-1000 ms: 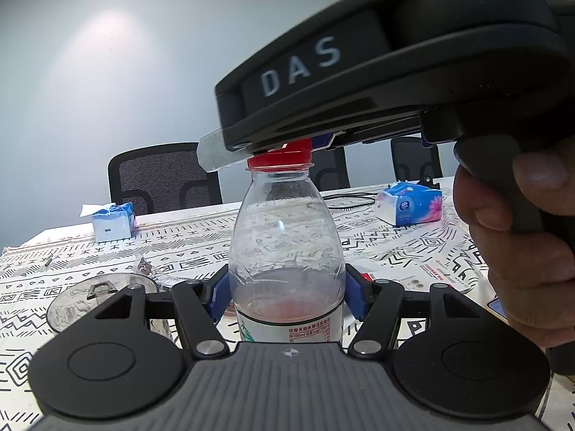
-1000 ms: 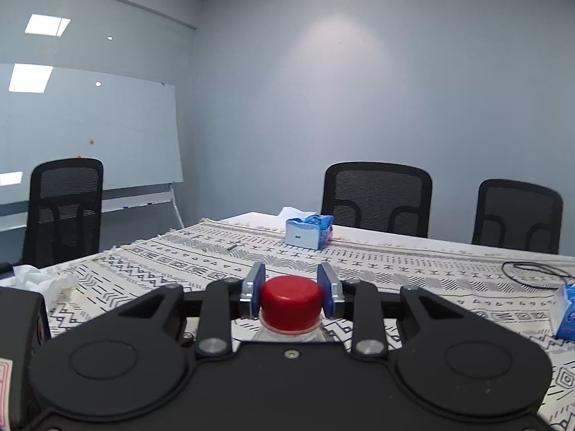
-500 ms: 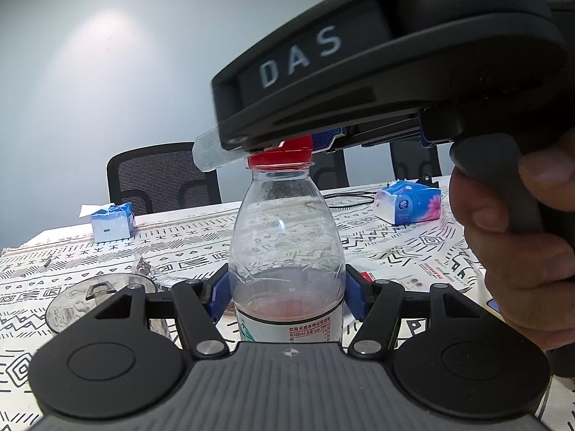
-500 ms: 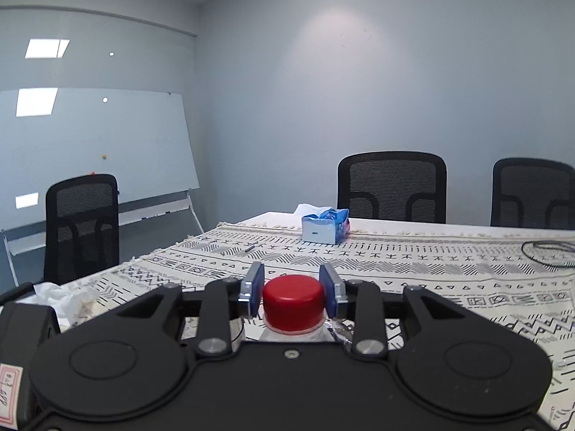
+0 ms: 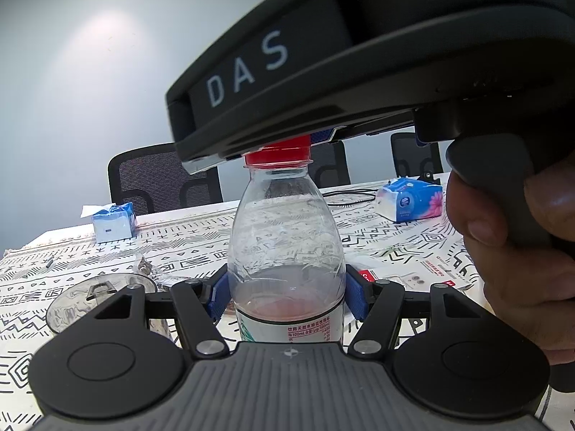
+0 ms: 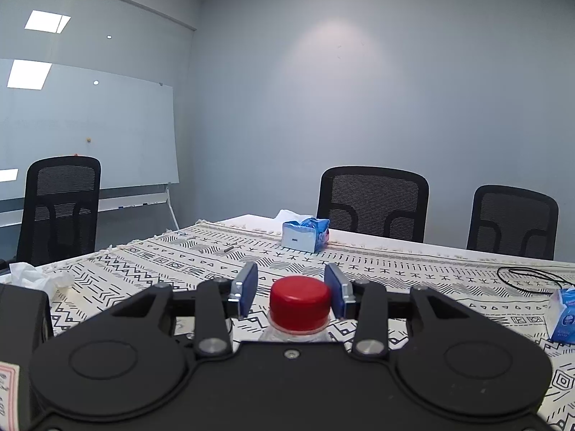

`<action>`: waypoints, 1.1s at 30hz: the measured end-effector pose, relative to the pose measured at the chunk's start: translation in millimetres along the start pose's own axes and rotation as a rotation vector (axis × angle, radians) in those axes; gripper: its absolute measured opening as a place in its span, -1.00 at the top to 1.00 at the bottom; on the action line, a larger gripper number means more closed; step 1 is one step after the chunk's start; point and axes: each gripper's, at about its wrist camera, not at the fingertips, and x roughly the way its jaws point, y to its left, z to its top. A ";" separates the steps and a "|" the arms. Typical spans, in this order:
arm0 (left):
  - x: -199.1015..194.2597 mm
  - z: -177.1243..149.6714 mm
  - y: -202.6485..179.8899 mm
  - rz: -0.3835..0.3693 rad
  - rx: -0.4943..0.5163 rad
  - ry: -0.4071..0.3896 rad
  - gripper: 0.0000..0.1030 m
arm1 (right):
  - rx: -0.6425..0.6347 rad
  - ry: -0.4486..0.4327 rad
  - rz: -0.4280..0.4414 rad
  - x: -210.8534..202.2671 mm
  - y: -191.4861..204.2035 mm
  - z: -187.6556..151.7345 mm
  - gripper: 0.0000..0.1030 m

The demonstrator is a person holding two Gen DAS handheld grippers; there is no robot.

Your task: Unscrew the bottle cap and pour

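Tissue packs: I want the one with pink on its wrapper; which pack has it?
The tissue pack right of the bottle, beside the black cable; the other pack shows only blue and white.

A clear plastic bottle (image 5: 285, 251) stands upright on the table (image 5: 395, 237), near the front edge of the scene. Its shoulders taper to a narrow neck and its walls are slightly crinkled and glossy. A shallow layer of pinkish liquid sits low in the body, level with the top of a white label printed with red and green text. The rest of the bottle is empty and see-through. A red screw cap (image 6: 300, 298) sits on the neck, round, smooth-topped and level, with the ring below it against the neck flange. A clear glass (image 5: 100, 298) stands on the table just to the bottle's left, only partly visible.
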 end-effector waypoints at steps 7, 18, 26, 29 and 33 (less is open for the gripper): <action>-0.2 -0.2 -0.1 0.002 -0.001 0.000 -0.16 | -0.058 0.014 -0.049 4.7 9.9 -4.3 0.22; -7.2 -2.0 0.3 -0.012 0.002 -0.002 -0.17 | -0.052 0.020 -0.048 7.5 7.5 -6.7 0.30; -2.6 -2.3 1.7 -0.008 0.001 -0.003 -0.17 | -0.043 0.019 -0.046 6.2 6.0 -6.8 0.26; -0.2 -0.4 2.6 -0.006 -0.005 -0.002 -0.17 | -0.040 0.019 -0.044 5.8 5.1 -6.8 0.26; 0.7 -0.6 4.5 -0.008 -0.009 -0.002 -0.17 | -0.047 0.017 -0.036 5.3 2.0 -6.7 0.30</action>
